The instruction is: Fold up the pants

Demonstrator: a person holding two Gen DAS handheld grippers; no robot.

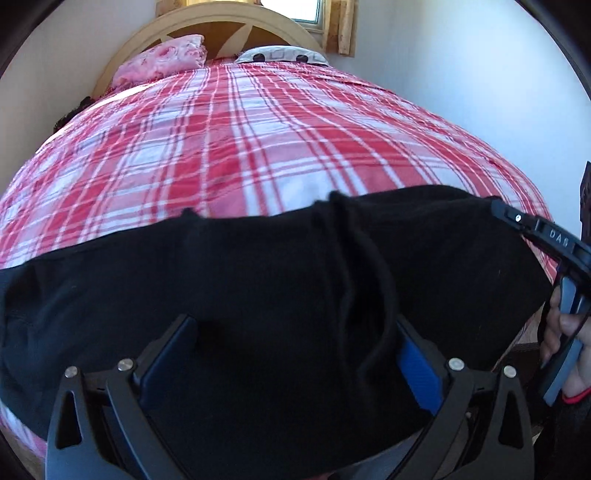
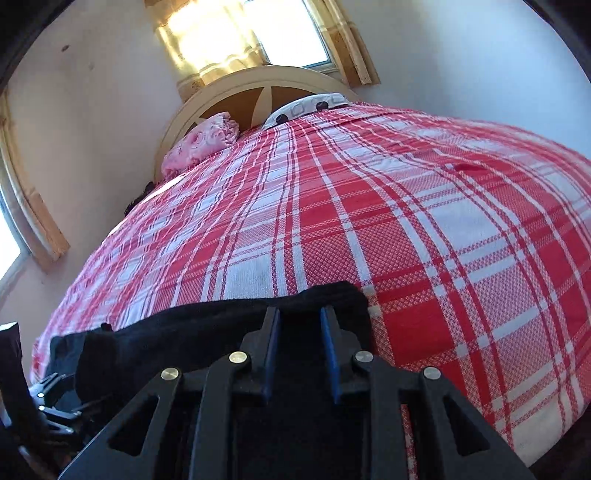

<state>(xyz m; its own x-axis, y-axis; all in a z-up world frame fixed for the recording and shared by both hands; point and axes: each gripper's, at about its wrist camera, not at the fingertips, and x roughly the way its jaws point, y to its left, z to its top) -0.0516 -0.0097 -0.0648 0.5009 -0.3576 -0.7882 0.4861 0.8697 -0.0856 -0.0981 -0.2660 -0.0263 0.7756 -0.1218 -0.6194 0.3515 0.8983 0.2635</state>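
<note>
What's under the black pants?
The black pants lie on a red and white checked blanket that covers the bed. The part of the blanket under them is hidden, and so is anything else beneath.

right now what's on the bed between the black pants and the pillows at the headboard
Nothing: only bare plaid bedspread lies between the black pants and the pink pillow, as both wrist views show.

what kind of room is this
Most likely a home bedroom: a bed under a red plaid cover, pillows against a rounded headboard, and a curtained window behind it. Black pants lie on the bed.
</note>
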